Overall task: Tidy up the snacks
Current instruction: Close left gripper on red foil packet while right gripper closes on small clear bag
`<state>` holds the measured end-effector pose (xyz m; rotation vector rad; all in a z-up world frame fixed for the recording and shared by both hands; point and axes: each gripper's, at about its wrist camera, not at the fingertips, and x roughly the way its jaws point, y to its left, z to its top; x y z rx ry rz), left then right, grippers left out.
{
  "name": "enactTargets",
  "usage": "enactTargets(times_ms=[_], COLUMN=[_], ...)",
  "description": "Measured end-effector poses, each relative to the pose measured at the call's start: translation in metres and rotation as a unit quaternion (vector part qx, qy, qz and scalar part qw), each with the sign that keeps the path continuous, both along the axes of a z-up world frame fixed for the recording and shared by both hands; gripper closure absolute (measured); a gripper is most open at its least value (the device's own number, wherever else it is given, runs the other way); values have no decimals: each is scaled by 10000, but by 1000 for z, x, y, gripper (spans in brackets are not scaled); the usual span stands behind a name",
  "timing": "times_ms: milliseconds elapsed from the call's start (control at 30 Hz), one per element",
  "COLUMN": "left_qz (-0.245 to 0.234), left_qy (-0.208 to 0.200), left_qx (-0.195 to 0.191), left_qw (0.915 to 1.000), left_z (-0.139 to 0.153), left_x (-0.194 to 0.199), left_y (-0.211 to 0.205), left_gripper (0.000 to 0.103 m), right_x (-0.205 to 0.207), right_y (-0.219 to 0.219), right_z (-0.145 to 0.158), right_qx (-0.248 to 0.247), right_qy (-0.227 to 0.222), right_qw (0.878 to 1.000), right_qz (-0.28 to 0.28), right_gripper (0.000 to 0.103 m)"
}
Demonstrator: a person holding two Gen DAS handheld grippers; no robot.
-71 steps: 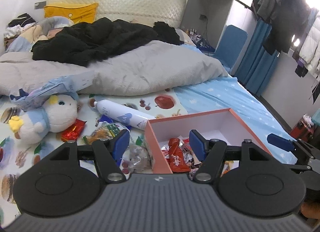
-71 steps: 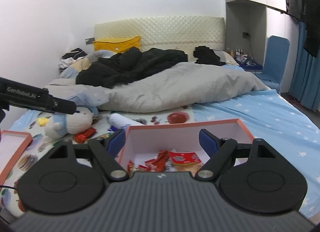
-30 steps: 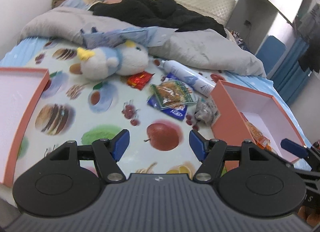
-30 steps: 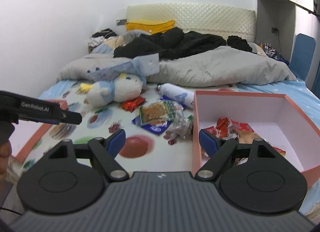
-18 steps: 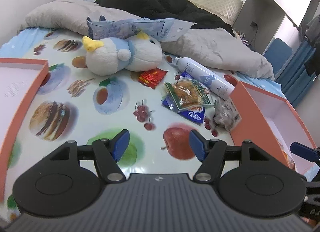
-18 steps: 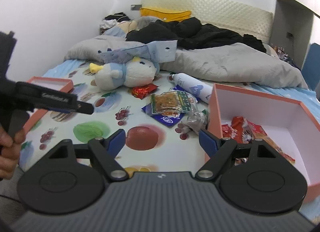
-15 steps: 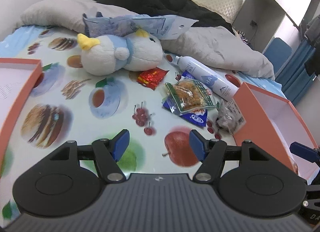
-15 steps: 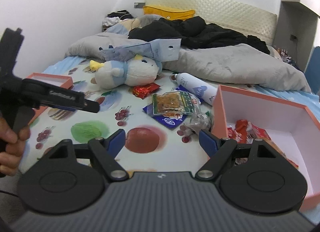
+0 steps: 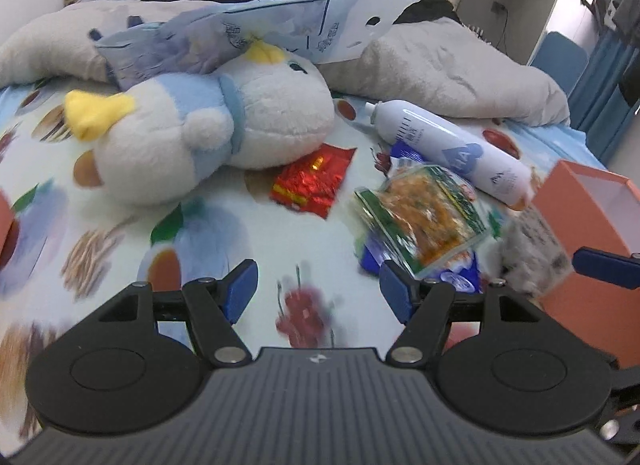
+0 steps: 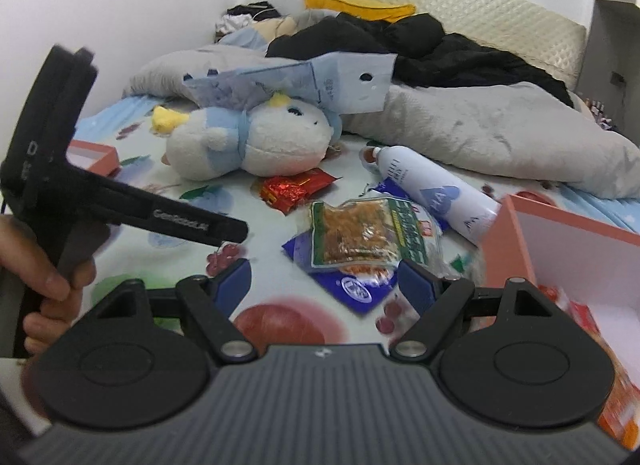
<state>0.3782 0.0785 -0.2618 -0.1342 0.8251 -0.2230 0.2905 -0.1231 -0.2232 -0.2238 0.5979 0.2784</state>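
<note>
Loose snacks lie on the fruit-print sheet: a red foil packet (image 9: pixel 310 181) (image 10: pixel 294 188) beside the plush, a green packet of orange snack (image 9: pixel 424 215) (image 10: pixel 366 233) lying on a blue packet (image 10: pixel 352 287), and a crumpled clear wrapper (image 9: pixel 528 253). An orange box (image 9: pixel 592 233) (image 10: pixel 568 249) at the right holds red and orange snack packets (image 10: pixel 580 315). My left gripper (image 9: pixel 318 291) is open and empty, low over the sheet short of the red packet. My right gripper (image 10: pixel 324 279) is open and empty, just short of the green packet.
A white-and-blue plush bird (image 9: pixel 200 129) (image 10: pixel 256 141) lies under a pale blue bag (image 9: pixel 256 31). A white spray can (image 9: pixel 448 149) (image 10: pixel 432 191) lies behind the snacks. An orange box lid (image 10: pixel 90 157) sits at the left. A grey duvet (image 9: pixel 440 65) and dark clothes lie behind.
Both grippers have moved forward and lower towards the loose snacks, away from the orange box. The snacks and the plush loom larger. Both stay open and empty.
</note>
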Motion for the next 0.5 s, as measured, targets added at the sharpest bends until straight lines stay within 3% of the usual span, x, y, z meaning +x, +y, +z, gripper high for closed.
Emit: enactTargets(times_ms=[267, 500], left_qz=[-297, -550], left_qy=[-100, -329], left_qx=[283, 634], left_qw=[9991, 9959], left_z=[-23, -31], left_x=[61, 88], left_y=[-12, -27], left_gripper=[25, 23], right_x=[60, 101], right_y=[14, 17], right_z=[-28, -52], right_qx=[-174, -329], right_qy=[130, 267], right_qw=[9998, 9986], right_qz=[-49, -308], right_gripper=[21, 21])
